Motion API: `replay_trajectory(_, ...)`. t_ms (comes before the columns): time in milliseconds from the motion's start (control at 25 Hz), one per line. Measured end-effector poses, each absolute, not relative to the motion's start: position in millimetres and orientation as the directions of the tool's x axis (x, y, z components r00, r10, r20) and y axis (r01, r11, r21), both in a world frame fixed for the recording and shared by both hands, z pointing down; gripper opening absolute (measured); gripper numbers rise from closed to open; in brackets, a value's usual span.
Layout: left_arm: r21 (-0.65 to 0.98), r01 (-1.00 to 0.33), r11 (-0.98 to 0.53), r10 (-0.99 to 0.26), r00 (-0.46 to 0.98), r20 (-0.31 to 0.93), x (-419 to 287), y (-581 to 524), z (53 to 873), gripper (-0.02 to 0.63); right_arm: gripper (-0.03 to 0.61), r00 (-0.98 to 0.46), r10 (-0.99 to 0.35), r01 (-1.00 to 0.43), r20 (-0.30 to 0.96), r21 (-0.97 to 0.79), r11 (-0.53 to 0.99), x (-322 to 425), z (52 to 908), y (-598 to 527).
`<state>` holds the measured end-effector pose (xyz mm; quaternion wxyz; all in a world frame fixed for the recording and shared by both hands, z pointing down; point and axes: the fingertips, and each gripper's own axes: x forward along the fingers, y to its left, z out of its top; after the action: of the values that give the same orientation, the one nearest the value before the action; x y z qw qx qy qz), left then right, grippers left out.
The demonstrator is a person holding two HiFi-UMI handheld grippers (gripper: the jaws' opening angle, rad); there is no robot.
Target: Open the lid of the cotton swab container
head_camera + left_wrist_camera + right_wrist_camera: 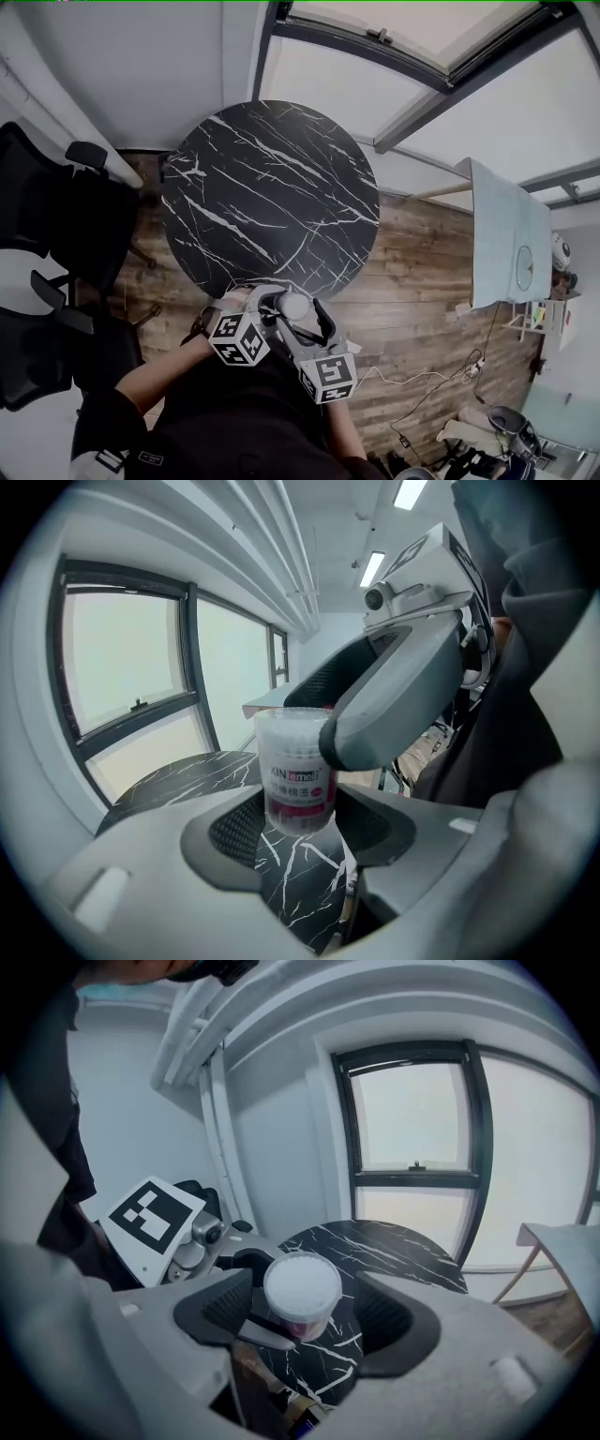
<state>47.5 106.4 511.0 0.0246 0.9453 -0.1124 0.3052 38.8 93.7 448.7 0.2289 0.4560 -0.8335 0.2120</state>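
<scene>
We count two grippers, the left gripper (270, 304) and the right gripper (313, 328), one cotton swab container (295, 305), one round black marble surface (272, 187) and two black chairs (42, 211) at its 8 to 9 o'clock. In the head view the container is only a pale disc at the surface's 6 o'clock rim, crowded by both grippers; we cannot tell whether it stands there or hangs above. Only the left gripper view shows its clear wall and pink label (300, 794) — there the left jaws clamp its lower sides, and one right jaw cuts off its top at 2 o'clock. Only the right gripper view looks down on its white top (302, 1283) — the right jaws stand wide, clear of it on both sides.
</scene>
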Motion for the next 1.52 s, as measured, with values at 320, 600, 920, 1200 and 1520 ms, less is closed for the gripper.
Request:
replay_trajectory(320, -0.026, -0.2, -0.979, -0.178, 0.797, 0.577, 51.0, 119.9, 517.5, 0.241, 0.319, -0.46, -0.623, -0.859, 0.633, -0.142, 0.491, 32.4, 462.1, 105.6)
replay_trajectory(600, -0.032, -0.178, -0.984, -0.163, 0.801, 0.576, 54.7, 127.0, 515.0, 0.241, 0.275, -0.423, -0.647, -0.886, 0.634, -0.141, 0.442, 42.9, 462.4, 108.0)
replay_trajectory(920, -0.02, -0.156, -0.988, -0.138, 0.798, 0.586, 53.1, 136.0, 523.5, 0.238, 0.268, -0.458, -0.619, -0.881, 0.638, -0.238, 0.408, 40.4, 464.5, 116.7)
replay_trajectory(1200, -0.015, -0.155, -0.988, -0.134, 0.797, 0.589, 52.5, 136.5, 524.3, 0.238, 0.268, -0.466, -0.617, -0.88, 0.634, -0.263, 0.395, 41.9, 466.0, 116.1)
replay_trajectory(1520, -0.007, -0.157, -0.988, -0.132, 0.805, 0.578, 51.8, 134.5, 525.5, 0.238, 0.268, -0.506, -0.6, -0.86, 0.62, -0.313, 0.402, 40.5, 465.0, 114.5)
